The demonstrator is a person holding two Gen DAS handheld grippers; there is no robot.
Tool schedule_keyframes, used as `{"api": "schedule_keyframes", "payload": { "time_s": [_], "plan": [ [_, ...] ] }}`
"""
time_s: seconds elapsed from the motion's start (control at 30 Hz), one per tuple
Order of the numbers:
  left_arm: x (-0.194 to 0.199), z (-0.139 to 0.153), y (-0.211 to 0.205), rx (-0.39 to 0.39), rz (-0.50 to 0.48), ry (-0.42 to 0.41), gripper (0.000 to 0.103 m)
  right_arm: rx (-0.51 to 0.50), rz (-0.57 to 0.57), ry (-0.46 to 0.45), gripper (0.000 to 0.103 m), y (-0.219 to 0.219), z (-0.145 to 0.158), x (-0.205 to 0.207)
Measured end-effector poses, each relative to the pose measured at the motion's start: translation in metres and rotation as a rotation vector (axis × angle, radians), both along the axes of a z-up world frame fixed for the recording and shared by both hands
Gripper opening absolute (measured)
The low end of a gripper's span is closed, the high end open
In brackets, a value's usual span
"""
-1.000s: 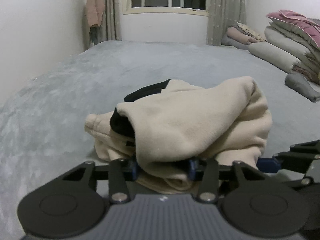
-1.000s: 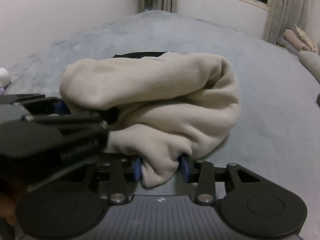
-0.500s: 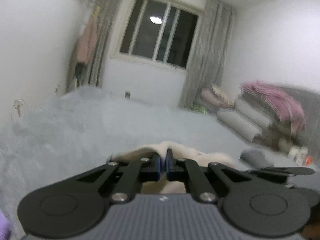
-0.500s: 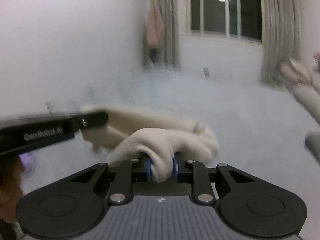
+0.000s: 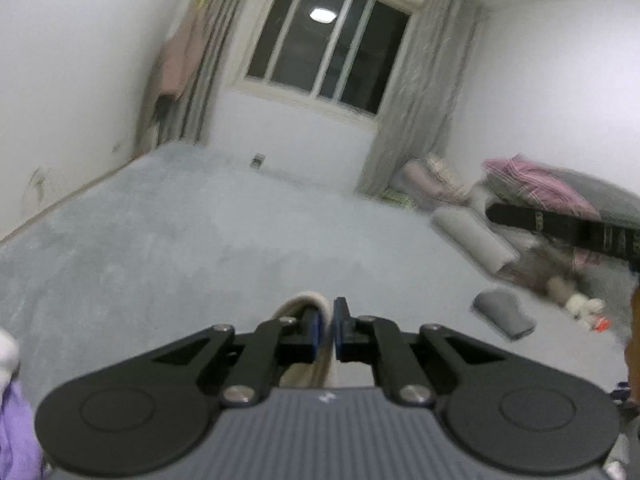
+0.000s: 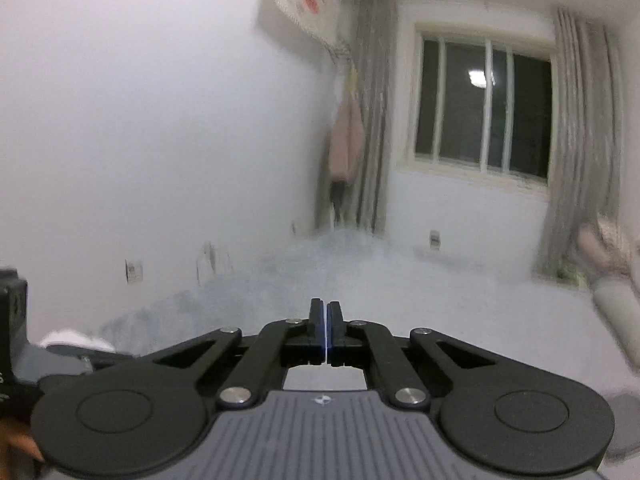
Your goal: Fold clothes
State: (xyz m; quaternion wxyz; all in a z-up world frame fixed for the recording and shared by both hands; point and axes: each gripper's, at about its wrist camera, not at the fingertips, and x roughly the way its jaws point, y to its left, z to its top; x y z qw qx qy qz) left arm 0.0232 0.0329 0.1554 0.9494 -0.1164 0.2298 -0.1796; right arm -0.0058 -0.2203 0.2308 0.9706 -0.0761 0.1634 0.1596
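My left gripper [image 5: 327,322] is lifted and tilted up toward the window, its jaws nearly closed with a thin gap. A strip of the cream garment [image 5: 298,308] shows by the left finger and hangs down behind the jaws; whether it is pinched I cannot tell. My right gripper [image 6: 325,322] is raised and shut, with nothing between its jaws. The rest of the cream garment is hidden below both views. The right gripper's black body [image 5: 568,226] shows at the right of the left wrist view.
A grey carpeted floor [image 5: 200,248] stretches to the window wall. Stacked bedding and pillows [image 5: 532,200] lie at the right, with a small grey pillow [image 5: 502,316] in front. A purple and white cloth [image 5: 12,412] sits at the lower left edge.
Both grippers rose and tilted up off the cream bundle. The right gripper let go of the cream fabric and closed empty. The bundle dropped out of view.
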Motion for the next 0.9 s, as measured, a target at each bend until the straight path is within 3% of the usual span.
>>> {"api": "schedule_keyframes", "payload": {
  "time_s": [0.07,0.1,0.17,0.23,0.33,0.37,0.5,0.6,0.63,0.67,0.77,0.9],
  "plan": [
    [0.0,-0.004,0.0,-0.004,-0.03,0.001,0.021,-0.015,0.005,0.088,0.013,-0.001,-0.033,0.005],
    [0.0,-0.005,-0.001,-0.008,-0.048,-0.002,0.032,-0.017,0.017,0.128,0.017,-0.002,-0.051,0.005],
    [-0.001,-0.013,-0.006,-0.008,-0.079,0.002,0.047,-0.021,0.059,0.2,0.044,-0.006,-0.083,0.006],
    [0.003,-0.022,-0.007,0.025,-0.055,0.017,0.052,-0.071,0.127,0.26,0.06,-0.001,-0.113,0.003],
    [0.008,-0.035,-0.004,0.112,0.03,0.03,0.055,-0.183,0.244,0.298,0.066,0.016,-0.147,-0.004],
    [0.009,-0.039,-0.001,0.112,0.046,0.039,0.055,-0.212,0.283,0.311,0.071,0.025,-0.155,-0.008],
    [0.012,-0.045,0.019,0.03,0.087,0.083,0.066,-0.364,0.48,0.337,0.076,0.065,-0.191,-0.023],
    [0.011,-0.047,0.032,0.033,0.123,0.09,0.066,-0.475,0.499,0.35,0.076,0.089,-0.218,-0.023],
    [0.011,-0.048,0.035,0.027,0.129,0.097,0.067,-0.471,0.473,0.354,0.068,0.09,-0.221,-0.015],
    [0.01,-0.048,0.038,0.02,0.135,0.104,0.067,-0.467,0.448,0.359,0.023,0.091,-0.224,-0.008],
    [0.007,-0.043,0.051,-0.019,0.166,0.1,0.067,-0.317,0.259,0.312,0.017,0.057,-0.189,0.013],
    [0.003,-0.038,0.063,-0.059,0.188,0.082,0.082,-0.079,0.064,0.245,0.016,-0.019,-0.145,0.031]
  ]
}}
